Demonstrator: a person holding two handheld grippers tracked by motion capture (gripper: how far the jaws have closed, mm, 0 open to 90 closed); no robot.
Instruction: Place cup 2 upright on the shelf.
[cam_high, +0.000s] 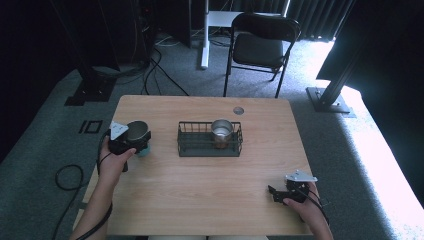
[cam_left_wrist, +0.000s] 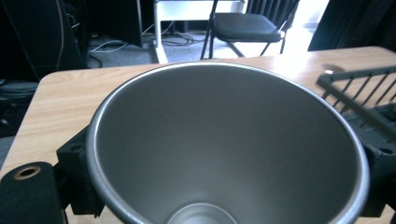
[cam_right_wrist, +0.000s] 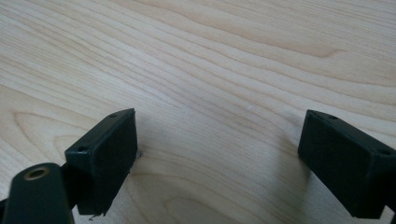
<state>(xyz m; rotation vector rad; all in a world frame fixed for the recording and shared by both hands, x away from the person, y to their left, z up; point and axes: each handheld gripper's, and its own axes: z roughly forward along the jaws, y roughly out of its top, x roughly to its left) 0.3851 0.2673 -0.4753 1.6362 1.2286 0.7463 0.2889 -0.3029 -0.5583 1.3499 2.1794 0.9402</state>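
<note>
While my left tool (cam_high: 134, 141) sits at the left side of the wooden tabletop (cam_high: 200, 200), it pinches a steel cup (cam_high: 137, 131) between its two jaws, one on each side of the wall just under the rim. Seen from the left gripper view, that cup (cam_left_wrist: 224, 144) stands upright with its mouth open toward the camera and nothing inside it. Just right of it, near the middle of the tabletop, sits a dark wire basket (cam_high: 186, 142) with a second steel cup (cam_high: 222, 130) standing upright in its right half. My right tool (cam_high: 274, 194) rests low at the near right corner, well apart from the basket, its jaws spread wide over bare wood and holding nothing.
</note>
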